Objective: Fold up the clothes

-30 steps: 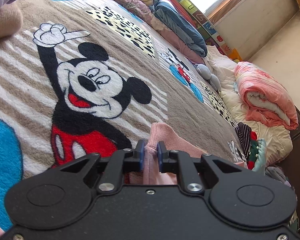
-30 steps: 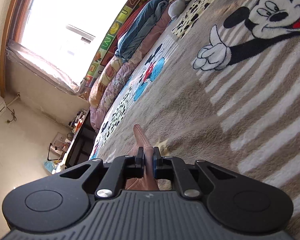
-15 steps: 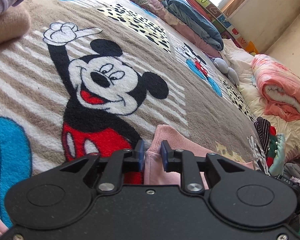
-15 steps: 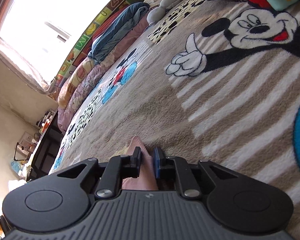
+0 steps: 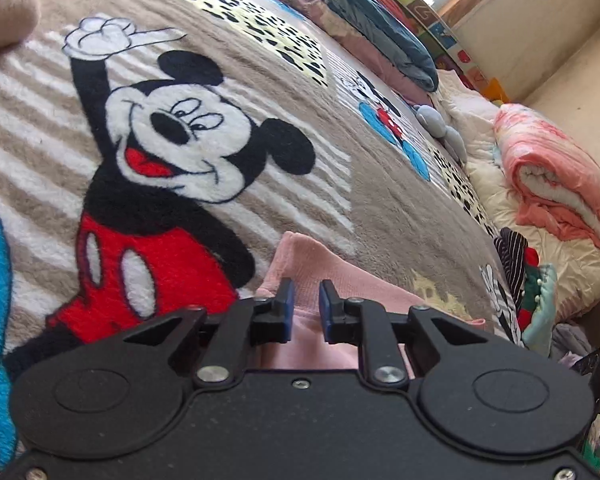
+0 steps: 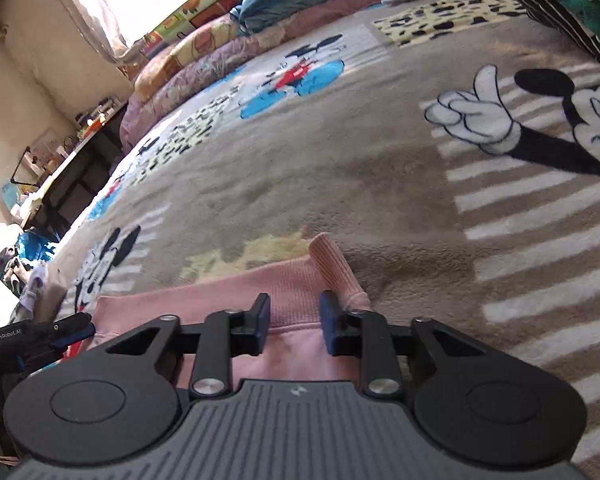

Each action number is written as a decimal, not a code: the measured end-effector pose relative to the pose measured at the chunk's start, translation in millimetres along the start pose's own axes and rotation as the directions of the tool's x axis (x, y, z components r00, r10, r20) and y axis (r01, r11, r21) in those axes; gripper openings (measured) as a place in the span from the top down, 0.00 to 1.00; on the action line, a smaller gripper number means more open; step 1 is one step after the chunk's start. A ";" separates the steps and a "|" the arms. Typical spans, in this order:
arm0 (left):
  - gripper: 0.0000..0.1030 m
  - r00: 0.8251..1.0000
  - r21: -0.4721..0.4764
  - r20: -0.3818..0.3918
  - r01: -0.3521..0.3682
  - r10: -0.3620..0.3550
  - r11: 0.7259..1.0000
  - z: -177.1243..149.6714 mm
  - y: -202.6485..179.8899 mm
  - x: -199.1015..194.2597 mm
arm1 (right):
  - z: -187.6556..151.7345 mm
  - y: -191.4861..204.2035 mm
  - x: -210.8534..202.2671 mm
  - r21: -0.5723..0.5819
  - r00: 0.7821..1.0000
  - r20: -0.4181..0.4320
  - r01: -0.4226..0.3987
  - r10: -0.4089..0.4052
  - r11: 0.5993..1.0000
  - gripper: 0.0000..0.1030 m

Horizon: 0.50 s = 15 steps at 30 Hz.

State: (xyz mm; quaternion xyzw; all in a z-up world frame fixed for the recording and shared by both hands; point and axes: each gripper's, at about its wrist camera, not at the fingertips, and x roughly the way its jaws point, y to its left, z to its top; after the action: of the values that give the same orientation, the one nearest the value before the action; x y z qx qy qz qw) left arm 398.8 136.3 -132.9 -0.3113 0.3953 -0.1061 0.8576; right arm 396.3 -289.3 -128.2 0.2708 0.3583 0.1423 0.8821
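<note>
Both grippers let go, and the pink garment (image 5: 312,264) lies flat on the Mickey Mouse blanket (image 5: 380,208)!

On the left, the left gripper (image 5: 305,286) hangs low over the garment's near edge. Its blue fingers (image 5: 287,304) stand a little apart, and the cloth lies flat under the gap, not pinched. A rolled pink quilt (image 5: 560,184) sits well off at the bed's far right. Over to the right gripper (image 6: 294,300): its fingers are spread wider and grasp nothing, poised above the hem. The garment's ribbed cuff (image 6: 332,264) lies folded across just beyond the right finger, resting on the tan fleece.
</note>
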 end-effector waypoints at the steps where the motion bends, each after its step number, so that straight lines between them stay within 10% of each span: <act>1: 0.95 1.000 -0.021 -0.010 0.008 -0.008 1.000 3.1 3.1 -2.2 | -1.6 -5.0 1.9 0.018 1.000 -0.009 0.011 -0.011 1.000 1.00; 15: 0.74 0.992 0.028 0.115 0.051 -0.054 0.998 8.8 -19.9 -47.7 | 0.8 -17.4 -64.8 -0.005 0.996 0.079 0.029 -0.029 1.000 0.87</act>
State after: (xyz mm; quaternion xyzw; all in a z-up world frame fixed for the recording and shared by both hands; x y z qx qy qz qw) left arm 374.9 145.2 -87.0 -0.3166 0.3352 -0.1151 0.8799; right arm 352.3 -332.5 -101.8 0.2682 0.3267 0.1198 0.8983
